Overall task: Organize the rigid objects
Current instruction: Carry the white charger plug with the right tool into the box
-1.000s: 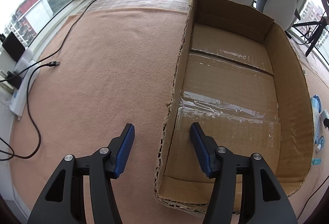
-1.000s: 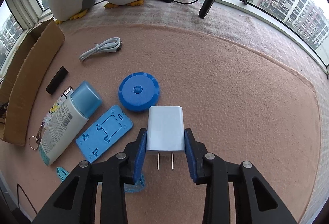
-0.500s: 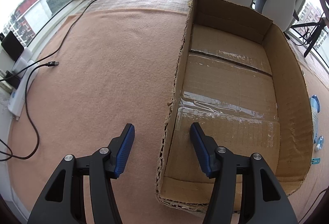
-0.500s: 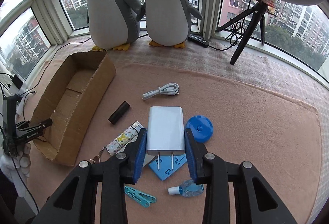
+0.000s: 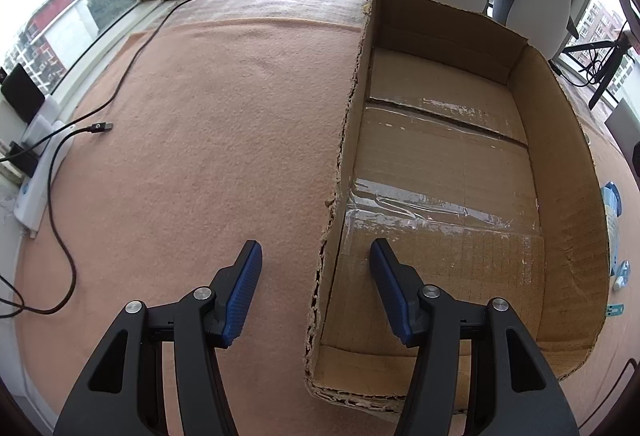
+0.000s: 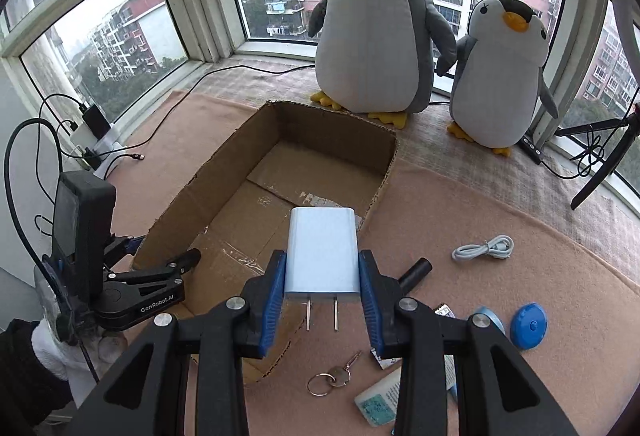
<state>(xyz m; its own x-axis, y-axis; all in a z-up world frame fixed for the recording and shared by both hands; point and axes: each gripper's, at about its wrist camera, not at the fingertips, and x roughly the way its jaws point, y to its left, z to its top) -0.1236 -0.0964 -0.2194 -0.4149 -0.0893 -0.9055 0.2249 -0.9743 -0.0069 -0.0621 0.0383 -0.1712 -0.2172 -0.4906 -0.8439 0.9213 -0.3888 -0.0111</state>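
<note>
My right gripper [image 6: 320, 276] is shut on a white wall charger [image 6: 322, 252], its two prongs pointing back toward the camera. It hangs above the near right corner of an open cardboard box [image 6: 336, 139] with nothing inside. My left gripper [image 5: 316, 248] stands open astride the box's ragged left wall [image 5: 344, 139], one blue pad inside and one outside, neither touching it. The right wrist view also shows the left gripper [image 6: 160, 260] at the box's near left corner, held by a gloved hand.
On the pink blanket right of the box lie a white cable [image 6: 484, 247], a black cylinder [image 6: 416, 273], a blue disc [image 6: 529, 326], keys [image 6: 330, 382] and a bottle [image 6: 380, 402]. Two plush penguins [image 6: 376, 35] stand behind the box. A black cable [image 5: 96, 127] and a power strip [image 5: 44, 175] lie left.
My right gripper has carried the charger leftward and up, from over the scattered items to the box's near corner. The left gripper has kept still.
</note>
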